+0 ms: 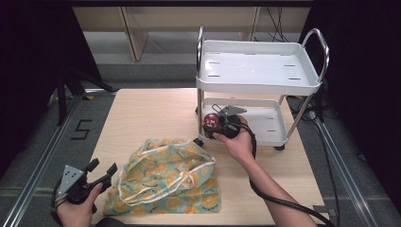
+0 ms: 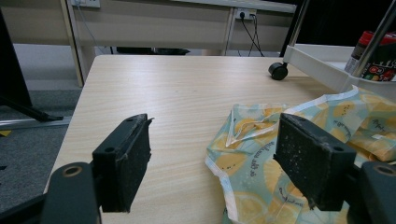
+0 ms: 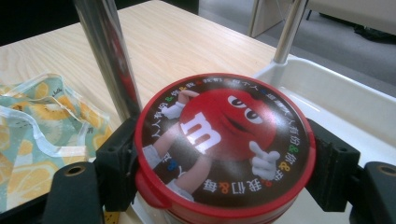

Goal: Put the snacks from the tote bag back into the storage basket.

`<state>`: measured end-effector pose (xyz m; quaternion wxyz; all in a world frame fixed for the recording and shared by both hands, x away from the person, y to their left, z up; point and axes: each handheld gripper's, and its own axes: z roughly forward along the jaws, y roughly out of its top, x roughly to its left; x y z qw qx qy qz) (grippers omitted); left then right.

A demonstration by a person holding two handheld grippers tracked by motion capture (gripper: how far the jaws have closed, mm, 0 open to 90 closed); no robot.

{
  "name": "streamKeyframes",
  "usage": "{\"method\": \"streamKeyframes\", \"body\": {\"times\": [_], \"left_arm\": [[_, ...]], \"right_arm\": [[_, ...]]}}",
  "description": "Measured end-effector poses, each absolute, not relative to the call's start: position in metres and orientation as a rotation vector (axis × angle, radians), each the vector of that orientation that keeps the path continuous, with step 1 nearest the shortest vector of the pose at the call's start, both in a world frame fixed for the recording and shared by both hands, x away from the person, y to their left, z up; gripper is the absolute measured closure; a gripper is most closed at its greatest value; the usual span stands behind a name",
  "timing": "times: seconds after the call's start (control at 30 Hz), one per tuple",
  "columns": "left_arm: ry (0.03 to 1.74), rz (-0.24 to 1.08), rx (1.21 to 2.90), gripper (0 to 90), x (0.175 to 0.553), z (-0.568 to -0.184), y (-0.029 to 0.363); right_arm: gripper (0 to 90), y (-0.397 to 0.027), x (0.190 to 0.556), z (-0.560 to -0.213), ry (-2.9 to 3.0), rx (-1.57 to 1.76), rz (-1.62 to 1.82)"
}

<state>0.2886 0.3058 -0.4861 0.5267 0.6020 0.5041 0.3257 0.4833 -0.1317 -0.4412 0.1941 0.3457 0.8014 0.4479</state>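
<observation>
Left tongs [image 1: 102, 172] released, idle at the near edge of the surface [image 1: 151, 113], beside the lemon-print bag [image 1: 170, 177]. Right tongs [image 1: 218, 126] clenched on the red candy tub [image 3: 224, 144] over the cart's lower tray [image 3: 336, 98]. Tub looks rigid, light, slick-sided; hold across the lid rim.

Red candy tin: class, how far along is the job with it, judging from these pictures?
Done: the right gripper has clamped the red candy tin. In hand: the tin is at the cart's lower shelf. Left, probably: carrying it to the lemon-print bag, beside which the left gripper waits open.
</observation>
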Motion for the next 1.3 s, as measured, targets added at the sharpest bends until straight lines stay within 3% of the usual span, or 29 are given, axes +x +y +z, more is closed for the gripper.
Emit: {"method": "streamKeyframes", "body": {"times": [0.77, 0.9, 1.3], "left_arm": [[1.204, 0.776, 1.442, 25.7, 0.288, -0.486, 0.306], [1.203, 0.775, 1.443, 25.7, 0.288, -0.486, 0.305], [1.195, 0.777, 1.433, 25.7, 0.288, -0.487, 0.304]], "right_arm": [[26.4, -0.131, 0.484, -0.457, 2.267, 1.003, 1.237], [21.1, -0.131, 0.484, -0.457, 2.279, 1.022, 1.233], [17.7, -0.141, 0.471, -0.446, 2.257, 1.002, 1.248]]}}
